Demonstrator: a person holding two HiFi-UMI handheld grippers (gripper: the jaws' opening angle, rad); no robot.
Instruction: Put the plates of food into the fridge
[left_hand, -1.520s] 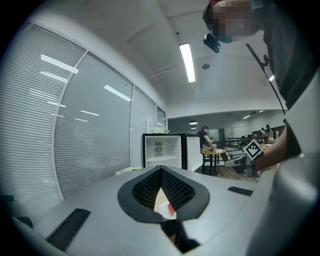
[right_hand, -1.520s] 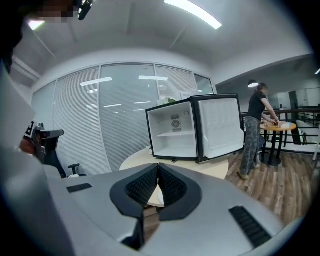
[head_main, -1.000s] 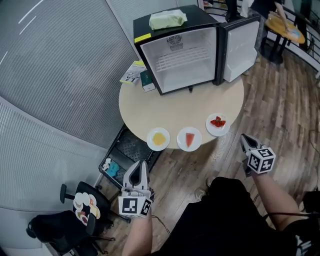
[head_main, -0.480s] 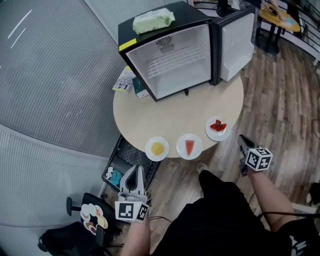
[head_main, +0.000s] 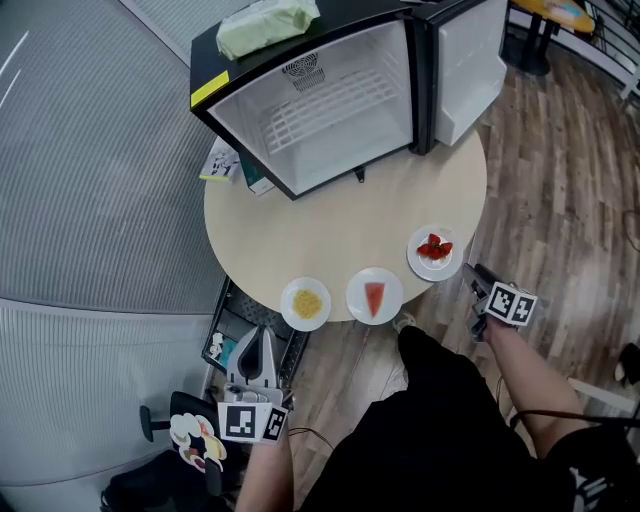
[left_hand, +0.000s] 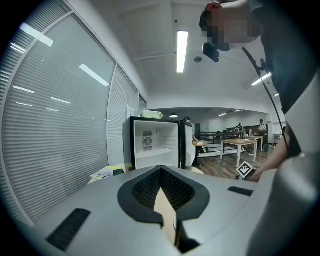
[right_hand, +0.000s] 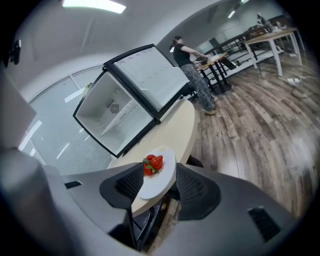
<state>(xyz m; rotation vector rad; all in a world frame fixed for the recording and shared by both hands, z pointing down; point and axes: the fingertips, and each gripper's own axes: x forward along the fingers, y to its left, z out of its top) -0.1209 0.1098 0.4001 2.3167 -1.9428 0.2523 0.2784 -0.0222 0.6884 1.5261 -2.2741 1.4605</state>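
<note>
two grippers: left gripper (head_main: 262, 340) jaws closed, empty; right gripper (head_main: 477, 278) jaws just opened wide, strawberry plate (head_main: 434, 252) between, unpressed.

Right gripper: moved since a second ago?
Yes: the right gripper closed in on the strawberry plate; its jaws have just been opening, plate showing between them, ungripped.

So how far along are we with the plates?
Done: fridge door open, shelves empty. In hand: right gripper has just been opening its jaws, strawberry plate lined up between them, ungripped. Left: that plate, the watermelon plate and yellow-food plate all sit on the table.
</note>
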